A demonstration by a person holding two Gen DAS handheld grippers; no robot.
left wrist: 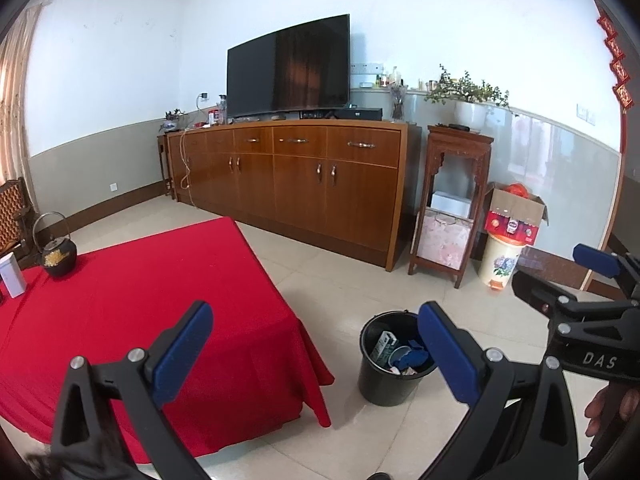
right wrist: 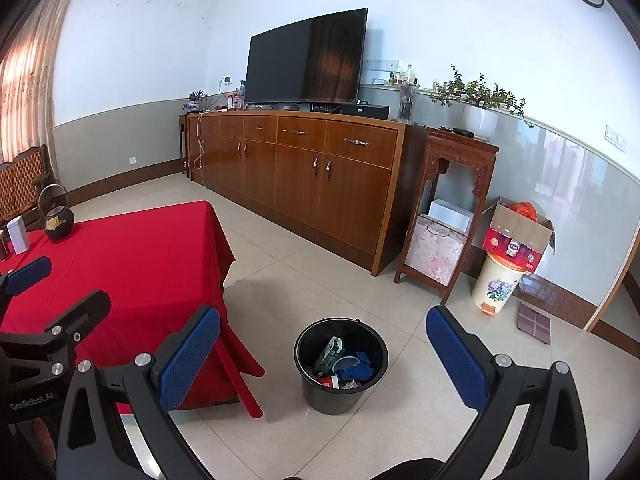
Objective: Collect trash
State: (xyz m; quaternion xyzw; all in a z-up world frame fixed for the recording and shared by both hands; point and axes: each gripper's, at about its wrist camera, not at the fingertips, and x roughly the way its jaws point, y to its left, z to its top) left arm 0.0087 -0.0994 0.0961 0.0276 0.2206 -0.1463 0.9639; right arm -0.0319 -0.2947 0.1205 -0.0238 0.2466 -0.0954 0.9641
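While held above the tiled floor, both grippers empty: left gripper with blue pads spread wide, right gripper likewise spread wide, nothing between the fingers of either. Black bucket upright on the floor, just beside the draped corner of the bench with its red cloth; inside, collected trash: a green-and-white carton leaning on the wall, blue crumpled pieces, a red-and-white scrap. Dark kettle and white box at the far end of the bench. Wooden sideboard with television along the back wall; flowered bin under a cardboard box to the right.
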